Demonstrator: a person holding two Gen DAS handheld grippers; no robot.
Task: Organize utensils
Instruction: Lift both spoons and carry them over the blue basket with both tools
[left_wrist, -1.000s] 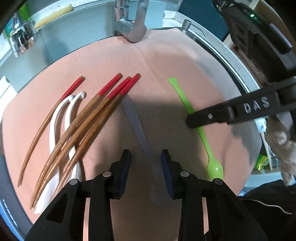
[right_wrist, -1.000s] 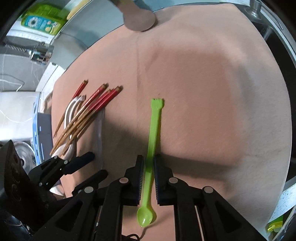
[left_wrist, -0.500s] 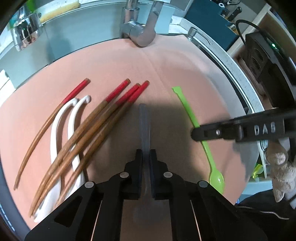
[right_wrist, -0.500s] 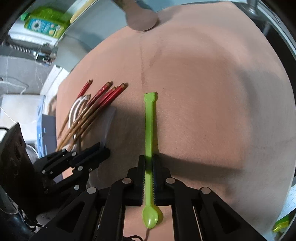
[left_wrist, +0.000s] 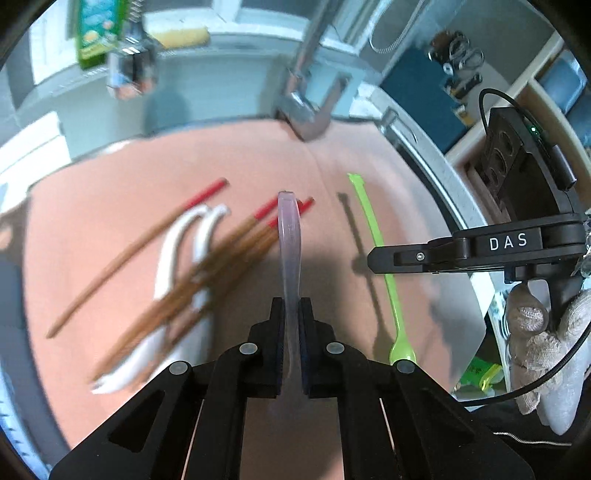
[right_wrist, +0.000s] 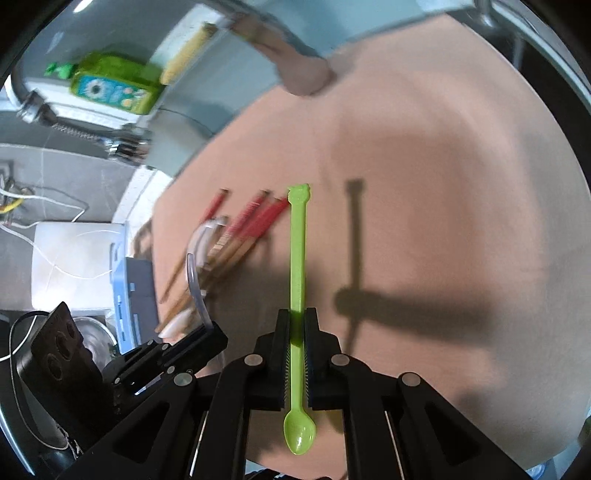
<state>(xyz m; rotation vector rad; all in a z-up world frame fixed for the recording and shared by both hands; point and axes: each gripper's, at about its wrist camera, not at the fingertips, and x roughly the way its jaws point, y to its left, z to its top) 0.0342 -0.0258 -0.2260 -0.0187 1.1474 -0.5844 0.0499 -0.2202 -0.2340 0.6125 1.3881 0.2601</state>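
My left gripper (left_wrist: 291, 314) is shut on a clear plastic spoon (left_wrist: 289, 243) and holds it up above the pink mat (left_wrist: 110, 192). My right gripper (right_wrist: 296, 321) is shut on a green plastic spoon (right_wrist: 297, 258), lifted off the mat with its shadow to the right. The green spoon (left_wrist: 373, 225) and right gripper (left_wrist: 373, 258) also show in the left wrist view. Several red-tipped wooden chopsticks (left_wrist: 207, 262) and two white spoons (left_wrist: 173, 251) lie on the mat at the left. The left gripper (right_wrist: 210, 332) with the clear spoon (right_wrist: 194, 277) shows in the right wrist view.
A metal tap (left_wrist: 306, 110) stands at the mat's far edge over the sink. A green bottle (right_wrist: 110, 85) and a yellow sponge (left_wrist: 181, 35) sit on the back ledge. A blue box (right_wrist: 133, 295) lies left of the mat.
Both grippers have lifted with their spoons: the clear spoon and the green spoon have come up off the mat. The views have tilted up toward the back wall.
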